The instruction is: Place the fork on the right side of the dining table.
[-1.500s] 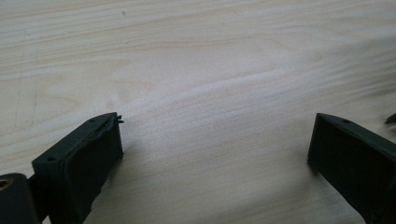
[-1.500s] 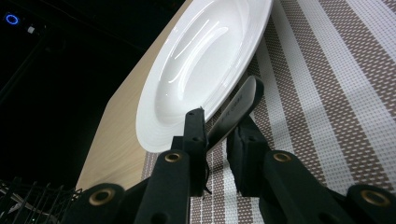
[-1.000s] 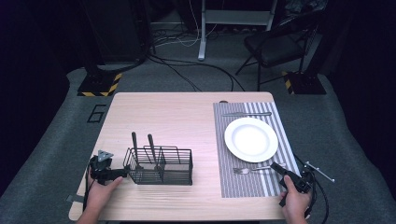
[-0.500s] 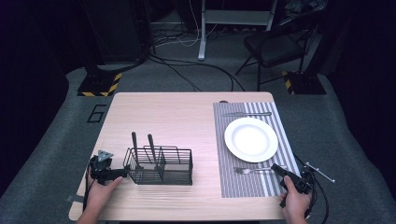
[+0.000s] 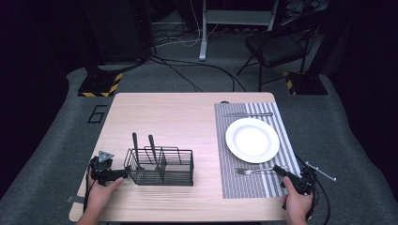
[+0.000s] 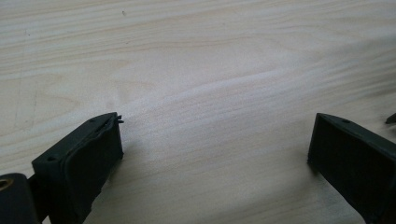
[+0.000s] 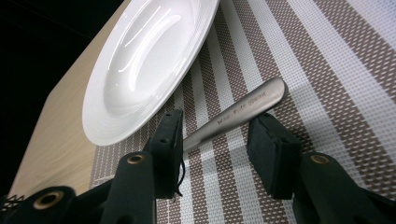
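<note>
Two grippers sit at the near corners of a pale wooden table [image 5: 187,117], one in each hand. Largest thing ahead of the right gripper [image 5: 287,174] is a striped brown-and-white placemat [image 5: 244,187], and on it, just beyond the jaws, a white round plate [image 5: 252,139]. A knife [image 5: 248,114] lies across the mat on the far side of the plate; the right gripper view stops short of it.

A black wire caddy [image 5: 160,166] stands just off the left gripper [image 5: 112,173], toward the table's middle, with two dark-handled utensils [image 5: 151,147] upright inside. The left gripper view [image 6: 212,154] has bare wood grain between widely spread jaws, nothing held; the caddy is out of that frame.

A fork [image 5: 256,170] lies on the mat between plate and right gripper, tines pointing away to the left. From above, its handle end meets the jaw tips. The right gripper view [image 7: 219,140] adds detail: the steel handle [image 7: 243,112] runs between the two parted pads, engraved lettering visible but too small to read. Pads stand either side, slightly apart from the metal, not clamped.
</note>
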`<state>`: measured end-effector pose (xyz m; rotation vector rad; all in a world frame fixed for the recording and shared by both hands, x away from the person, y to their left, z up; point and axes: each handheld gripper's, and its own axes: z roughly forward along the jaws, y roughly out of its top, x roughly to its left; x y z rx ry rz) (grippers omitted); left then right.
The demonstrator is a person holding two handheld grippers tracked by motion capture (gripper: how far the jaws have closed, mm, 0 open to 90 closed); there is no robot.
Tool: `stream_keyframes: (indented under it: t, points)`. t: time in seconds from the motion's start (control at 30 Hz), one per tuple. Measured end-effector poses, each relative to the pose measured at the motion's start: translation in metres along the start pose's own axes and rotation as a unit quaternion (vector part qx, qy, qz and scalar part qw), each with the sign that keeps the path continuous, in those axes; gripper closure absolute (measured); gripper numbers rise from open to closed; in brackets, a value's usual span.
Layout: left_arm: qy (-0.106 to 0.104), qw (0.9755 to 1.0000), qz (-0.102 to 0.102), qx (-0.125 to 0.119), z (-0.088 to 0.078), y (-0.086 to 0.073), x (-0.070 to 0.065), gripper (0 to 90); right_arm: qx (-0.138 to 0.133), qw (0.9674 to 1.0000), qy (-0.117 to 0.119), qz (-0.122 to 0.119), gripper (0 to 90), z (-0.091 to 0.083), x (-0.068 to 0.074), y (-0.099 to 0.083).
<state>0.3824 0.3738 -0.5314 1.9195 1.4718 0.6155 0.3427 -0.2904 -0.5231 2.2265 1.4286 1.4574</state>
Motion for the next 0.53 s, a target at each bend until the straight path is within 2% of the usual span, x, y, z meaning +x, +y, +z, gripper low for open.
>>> stream_keyframes:
  t: [0.03, 0.1, 0.13, 0.17, 0.2, 0.3, 0.37, 0.4, 0.43, 0.53]
  points:
    - [0.0, 1.0, 0.0, 0.0, 0.0, 0.0, 0.0, 2.6, -0.003, 1.0, -0.007, 0.001, 54.5, 0.0, 0.002, 0.0]
    - [0.0, 1.0, 0.0, 0.0, 0.0, 0.0, 0.0, 2.6, -0.006, 0.9997, -0.013, -0.021, 53.8, -0.003, 0.003, 0.0]
    - [0.0, 1.0, 0.0, 0.0, 0.0, 0.0, 0.0, 2.6, -0.006, 0.9997, -0.013, -0.021, 53.8, -0.003, 0.003, 0.0]
    - [0.0, 1.0, 0.0, 0.0, 0.0, 0.0, 0.0, 2.6, -0.009, 0.9998, -0.014, -0.01, 53.8, -0.003, 0.005, 0.001]
    - [0.0, 1.0, 0.0, 0.0, 0.0, 0.0, 0.0, 2.6, -0.01, 0.9997, -0.014, -0.018, 53.8, -0.004, 0.004, 0.001]
    - [0.0, 1.0, 0.0, 0.0, 0.0, 0.0, 0.0, 2.6, -0.011, 0.9997, -0.012, -0.015, 53.8, -0.003, 0.005, 0.001]
    - [0.0, 1.0, 0.0, 0.0, 0.0, 0.0, 0.0, 2.6, -0.015, 0.9997, 0.0, -0.018, 53.5, -0.004, 0.006, 0.001]
    - [0.0, 1.0, 0.0, 0.0, 0.0, 0.0, 0.0, 2.6, -0.017, 0.9994, 0.001, -0.029, 53.2, -0.004, 0.006, 0.001]
    - [0.0, 1.0, 0.0, 0.0, 0.0, 0.0, 0.0, 2.6, -0.021, 0.9994, 0.009, -0.025, 52.8, -0.005, 0.009, 0.001]
    - [0.0, 1.0, 0.001, 0.0, 0.0, 0.0, 0.0, 2.6, -0.031, 0.9982, 0.02, -0.047, 51.6, -0.007, 0.013, 0.002]
